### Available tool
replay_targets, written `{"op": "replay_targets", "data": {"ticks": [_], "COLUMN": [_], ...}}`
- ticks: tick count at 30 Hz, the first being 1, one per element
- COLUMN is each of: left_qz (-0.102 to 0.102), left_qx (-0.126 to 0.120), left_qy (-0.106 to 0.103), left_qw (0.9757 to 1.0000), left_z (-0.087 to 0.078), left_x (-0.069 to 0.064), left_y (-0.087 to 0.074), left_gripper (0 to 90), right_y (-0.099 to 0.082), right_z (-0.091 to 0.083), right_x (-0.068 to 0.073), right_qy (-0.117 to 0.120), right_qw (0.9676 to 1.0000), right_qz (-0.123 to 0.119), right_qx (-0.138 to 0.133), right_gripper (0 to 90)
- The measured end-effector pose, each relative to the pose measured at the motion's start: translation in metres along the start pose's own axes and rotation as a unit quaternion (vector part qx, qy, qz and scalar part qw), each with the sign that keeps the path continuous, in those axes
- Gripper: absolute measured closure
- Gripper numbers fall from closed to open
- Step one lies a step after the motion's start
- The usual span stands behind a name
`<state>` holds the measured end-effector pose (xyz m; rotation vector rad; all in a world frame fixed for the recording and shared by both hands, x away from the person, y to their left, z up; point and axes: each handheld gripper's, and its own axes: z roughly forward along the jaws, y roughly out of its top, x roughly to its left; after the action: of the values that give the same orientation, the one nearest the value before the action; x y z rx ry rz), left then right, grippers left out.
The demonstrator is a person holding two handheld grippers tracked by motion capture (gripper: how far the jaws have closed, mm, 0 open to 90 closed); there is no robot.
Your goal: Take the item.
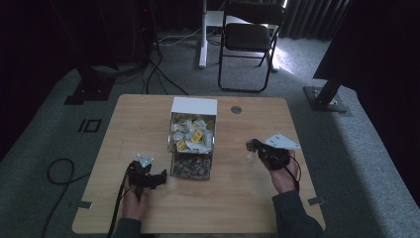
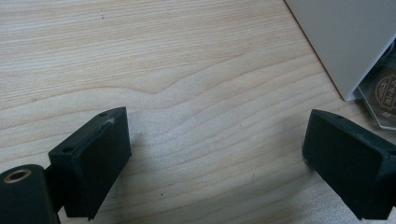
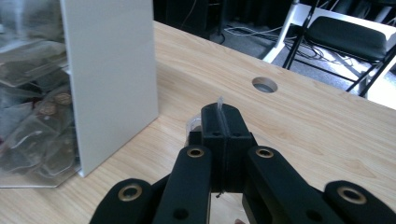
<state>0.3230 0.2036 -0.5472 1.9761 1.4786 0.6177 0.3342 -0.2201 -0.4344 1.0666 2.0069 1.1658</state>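
A clear box (image 1: 193,144) with white walls stands mid-table; its far part holds white and yellow packets, its near part dark ones. My left gripper (image 1: 157,178) rests low by the box's near left corner, open, with bare wood between its jaws (image 2: 215,158). The box's white wall (image 2: 345,37) and a clear packet (image 2: 385,93) with a brown disc sit at the upper right of the left gripper view. My right gripper (image 1: 252,147) is right of the box, shut (image 3: 220,116) on a thin clear packet (image 3: 219,101) whose edge sticks up between the jaws. The box wall (image 3: 112,79) stands to its left.
A round cable hole (image 1: 236,109) sits in the tabletop behind the box, seen also as the hole (image 3: 264,85) ahead of my right gripper. A black folding chair (image 1: 250,34) and a white desk leg (image 1: 203,34) stand beyond the table. A cable (image 1: 59,173) loops on the carpet at left.
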Motion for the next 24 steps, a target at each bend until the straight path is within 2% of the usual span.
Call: {"op": "replay_targets", "data": {"ticks": [8, 15, 17, 21, 24], "left_qz": [0.0, 0.0, 0.0, 0.0, 0.0], "left_qx": [0.001, 0.001, 0.001, 0.001, 0.001], "left_qy": [0.0, 0.0, 0.0, 0.0, 0.0], "left_qw": [1.0, 1.0, 1.0, 1.0, 1.0], "left_z": [0.0, 0.0, 0.0, 0.0, 0.0], "left_x": [0.0, 0.0, 0.0, 0.0, 0.0], "left_y": [0.0, 0.0, 0.0, 0.0, 0.0], "left_gripper": [8.3, 8.3, 8.3, 8.3, 8.3], "right_y": [-0.004, -0.005, -0.005, -0.007, -0.009], "right_z": [0.003, 0.01, 0.016, 0.021, 0.021], "right_x": [-0.011, -0.015, -0.017, -0.019, -0.018], "right_qy": [-0.02, -0.026, -0.033, -0.015, -0.008], "right_qw": [0.9998, 0.9995, 0.9989, 0.9989, 0.9989], "right_qz": [0.005, 0.005, 0.004, 0.017, 0.019], "right_qx": [0.009, 0.019, 0.032, 0.041, 0.042], "right_gripper": [90.0, 90.0, 88.6, 56.8, 44.0]}}
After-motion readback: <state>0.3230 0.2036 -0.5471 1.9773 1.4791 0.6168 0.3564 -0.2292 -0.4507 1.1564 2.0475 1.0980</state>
